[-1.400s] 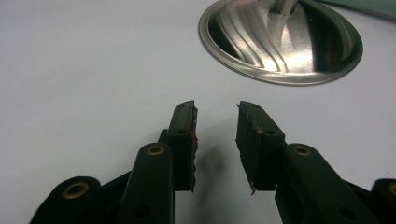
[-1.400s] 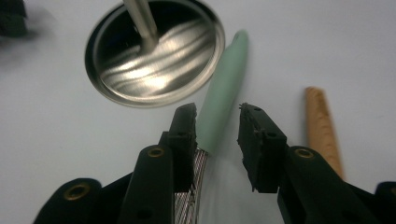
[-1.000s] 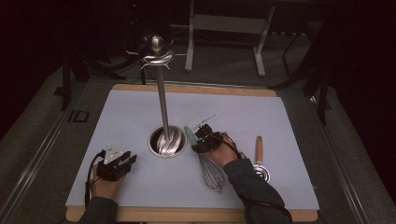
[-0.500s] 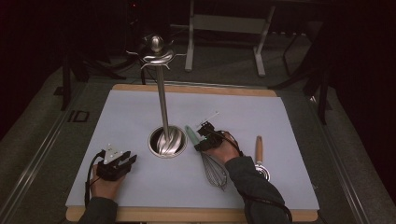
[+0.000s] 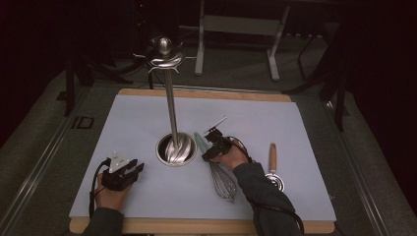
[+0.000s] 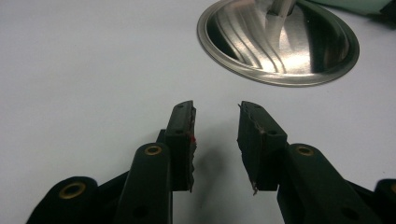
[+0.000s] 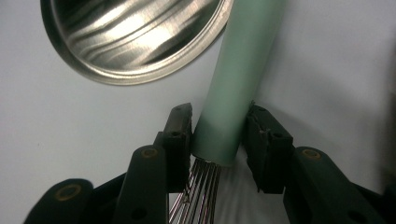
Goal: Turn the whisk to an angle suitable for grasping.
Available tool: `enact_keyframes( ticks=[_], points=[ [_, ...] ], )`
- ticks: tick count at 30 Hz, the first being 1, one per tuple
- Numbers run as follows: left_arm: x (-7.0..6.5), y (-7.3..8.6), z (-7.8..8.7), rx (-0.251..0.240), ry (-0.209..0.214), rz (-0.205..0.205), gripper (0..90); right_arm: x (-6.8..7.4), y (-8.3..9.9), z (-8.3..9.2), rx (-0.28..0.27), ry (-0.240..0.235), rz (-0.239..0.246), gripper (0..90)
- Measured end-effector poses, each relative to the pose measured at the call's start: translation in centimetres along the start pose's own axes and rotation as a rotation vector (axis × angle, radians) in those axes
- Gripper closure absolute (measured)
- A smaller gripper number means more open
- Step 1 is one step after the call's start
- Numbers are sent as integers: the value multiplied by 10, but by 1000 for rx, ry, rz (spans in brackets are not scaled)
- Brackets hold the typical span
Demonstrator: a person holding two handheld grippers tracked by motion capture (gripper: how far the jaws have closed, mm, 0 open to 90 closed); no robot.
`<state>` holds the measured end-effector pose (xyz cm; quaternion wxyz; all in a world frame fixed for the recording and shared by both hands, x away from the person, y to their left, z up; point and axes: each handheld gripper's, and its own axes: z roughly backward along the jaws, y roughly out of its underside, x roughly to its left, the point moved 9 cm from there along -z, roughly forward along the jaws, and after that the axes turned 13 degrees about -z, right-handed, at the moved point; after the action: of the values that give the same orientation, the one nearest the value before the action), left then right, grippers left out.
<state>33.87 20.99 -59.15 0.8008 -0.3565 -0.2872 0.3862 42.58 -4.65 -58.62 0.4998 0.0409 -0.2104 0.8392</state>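
Though ungripped — whisk handle (image 7: 238, 88) between jaws

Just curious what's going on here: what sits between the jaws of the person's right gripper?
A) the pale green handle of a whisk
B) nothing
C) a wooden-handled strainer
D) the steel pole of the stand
A: in the right gripper view the right gripper straddles the whisk at its green handle.

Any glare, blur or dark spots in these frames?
High view: mat evenly lit, surroundings almost black. Left gripper view: bright streaks on the steel base, its far edge soft. Right gripper view: same streaky glare, whisk handle sharp, a shadow beside it.
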Motion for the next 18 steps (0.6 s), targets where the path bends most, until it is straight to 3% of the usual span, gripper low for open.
enact_keyframes(
  ticks=[9, 12, 18],
  points=[
    [0, 0, 0, 0, 0, 1, 660, 0, -10, -4, -8, 27, -28, 579],
    [0, 0, 0, -1, 0, 0, 660, -3, -11, -3, 19, 29, -54, 638],
    [0, 0, 0, -3, 0, 2, 658, -4, -11, -1, 14, 10, -82, 689]
  ],
)
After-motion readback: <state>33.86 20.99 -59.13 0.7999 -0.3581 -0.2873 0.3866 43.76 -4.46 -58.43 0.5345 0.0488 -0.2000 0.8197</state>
